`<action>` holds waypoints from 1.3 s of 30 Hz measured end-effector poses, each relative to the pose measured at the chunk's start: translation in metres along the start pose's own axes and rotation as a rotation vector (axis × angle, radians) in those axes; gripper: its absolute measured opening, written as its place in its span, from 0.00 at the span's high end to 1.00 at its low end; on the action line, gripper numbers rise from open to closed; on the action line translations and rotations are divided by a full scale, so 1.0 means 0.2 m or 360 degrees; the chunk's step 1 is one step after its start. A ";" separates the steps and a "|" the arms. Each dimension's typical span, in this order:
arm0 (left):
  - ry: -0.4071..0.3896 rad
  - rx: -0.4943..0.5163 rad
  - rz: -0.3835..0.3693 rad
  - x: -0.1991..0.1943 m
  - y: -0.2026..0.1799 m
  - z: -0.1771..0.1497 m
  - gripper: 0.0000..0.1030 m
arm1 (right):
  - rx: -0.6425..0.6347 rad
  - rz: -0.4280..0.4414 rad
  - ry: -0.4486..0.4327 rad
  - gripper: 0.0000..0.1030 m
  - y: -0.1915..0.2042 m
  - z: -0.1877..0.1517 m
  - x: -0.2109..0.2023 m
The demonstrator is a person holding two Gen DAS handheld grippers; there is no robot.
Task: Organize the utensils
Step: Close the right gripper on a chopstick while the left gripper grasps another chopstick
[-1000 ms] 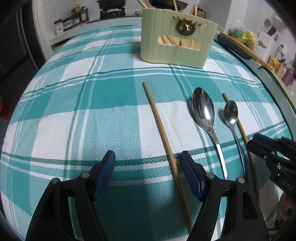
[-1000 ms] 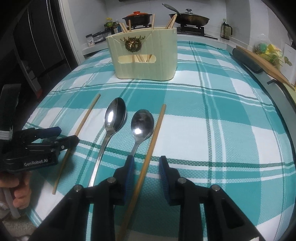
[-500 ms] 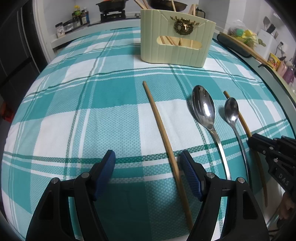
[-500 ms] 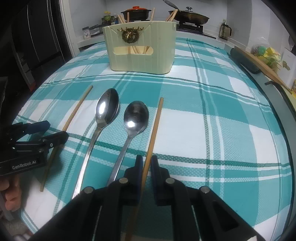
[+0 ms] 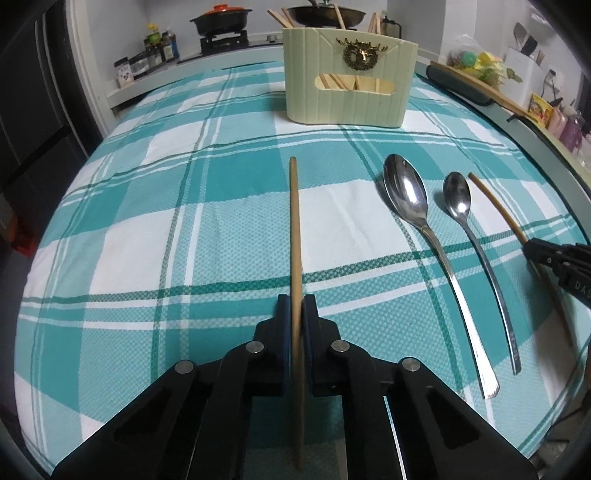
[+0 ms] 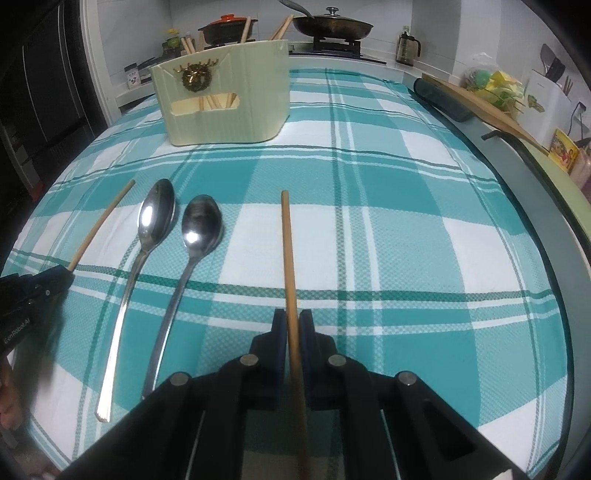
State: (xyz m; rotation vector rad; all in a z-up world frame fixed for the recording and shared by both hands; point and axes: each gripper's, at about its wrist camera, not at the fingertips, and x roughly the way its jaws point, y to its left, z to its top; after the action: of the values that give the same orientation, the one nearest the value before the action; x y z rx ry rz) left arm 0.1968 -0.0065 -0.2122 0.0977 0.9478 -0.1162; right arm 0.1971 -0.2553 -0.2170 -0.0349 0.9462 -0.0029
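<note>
jaws of left gripper and right gripper each pinching one chopstick lengthwise

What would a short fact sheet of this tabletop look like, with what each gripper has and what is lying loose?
surface: table under a teal and white plaid cloth
left gripper: shut on the left chopstick
right gripper: shut on the right chopstick
lying loose: large spoon and small spoon, side by side between the two chopsticks
holder: cream utensil holder at the far end, more chopsticks standing in it
background: stove with an orange-lidded pot and a pan
</note>
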 end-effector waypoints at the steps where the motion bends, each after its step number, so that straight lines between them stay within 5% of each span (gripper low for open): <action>1: 0.0006 0.0004 0.0000 -0.01 0.01 -0.02 0.95 | 0.0011 -0.0012 0.0004 0.93 -0.02 -0.01 -0.01; 12: 0.0078 0.0037 -0.0026 -0.14 0.09 -0.17 0.92 | 0.0069 -0.0051 0.0069 0.93 -0.17 -0.14 -0.11; 17: 0.0042 -0.0007 -0.0075 -0.17 0.14 -0.13 0.52 | 0.0106 0.0049 0.0056 0.82 -0.21 -0.12 -0.15; 23: 0.0025 -0.0060 -0.0222 -0.17 0.22 -0.03 0.40 | 0.0040 0.0109 0.0075 0.82 -0.20 -0.04 -0.14; 39: 0.0225 0.0134 -0.0233 0.15 0.22 0.28 0.41 | -0.0187 0.0129 0.0305 0.77 -0.14 0.12 0.05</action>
State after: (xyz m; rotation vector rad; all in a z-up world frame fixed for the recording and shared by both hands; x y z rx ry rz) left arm 0.2660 0.0281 -0.2031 0.1156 1.0913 -0.2875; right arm 0.2225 -0.2836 -0.2102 -0.1061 1.1382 0.1261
